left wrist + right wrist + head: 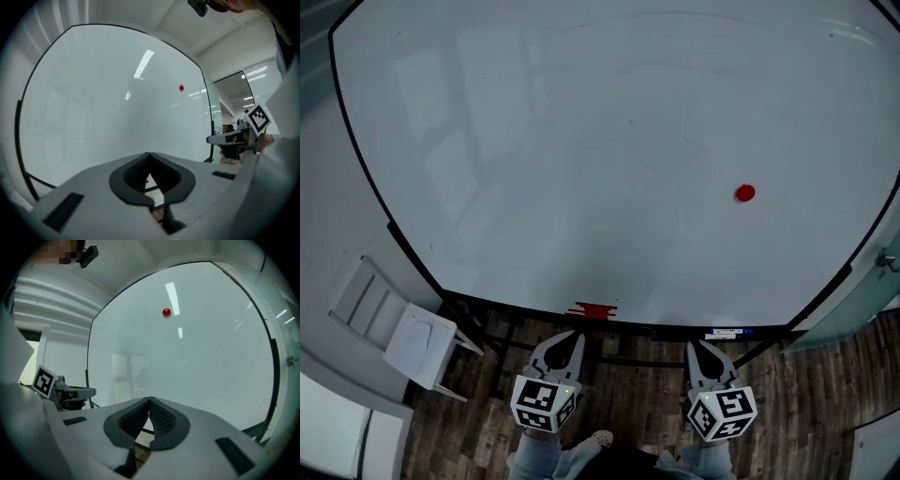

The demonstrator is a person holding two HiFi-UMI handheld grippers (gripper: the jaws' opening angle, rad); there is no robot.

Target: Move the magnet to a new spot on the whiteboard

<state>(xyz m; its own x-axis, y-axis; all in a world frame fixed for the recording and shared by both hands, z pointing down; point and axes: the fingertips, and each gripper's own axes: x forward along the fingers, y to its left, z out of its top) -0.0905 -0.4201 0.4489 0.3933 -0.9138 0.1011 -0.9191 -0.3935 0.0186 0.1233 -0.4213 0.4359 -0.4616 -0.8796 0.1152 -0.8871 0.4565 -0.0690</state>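
A small round red magnet point(744, 193) sticks to the large whiteboard point(581, 159), on its right part. The same magnet point(181, 87) shows far off in the left gripper view, and as the magnet point(166, 312) high in the right gripper view. My left gripper point(573, 337) hangs below the board's lower edge, jaws shut with nothing between them. My right gripper point(697, 349) is beside it, lower right, also shut and empty. Both are well short of the magnet.
A red eraser point(593, 310) and markers point(727, 332) rest on the board's tray. A white chair point(408, 342) stands at lower left on the wooden floor. A glass partition point(862, 300) borders the board's right side.
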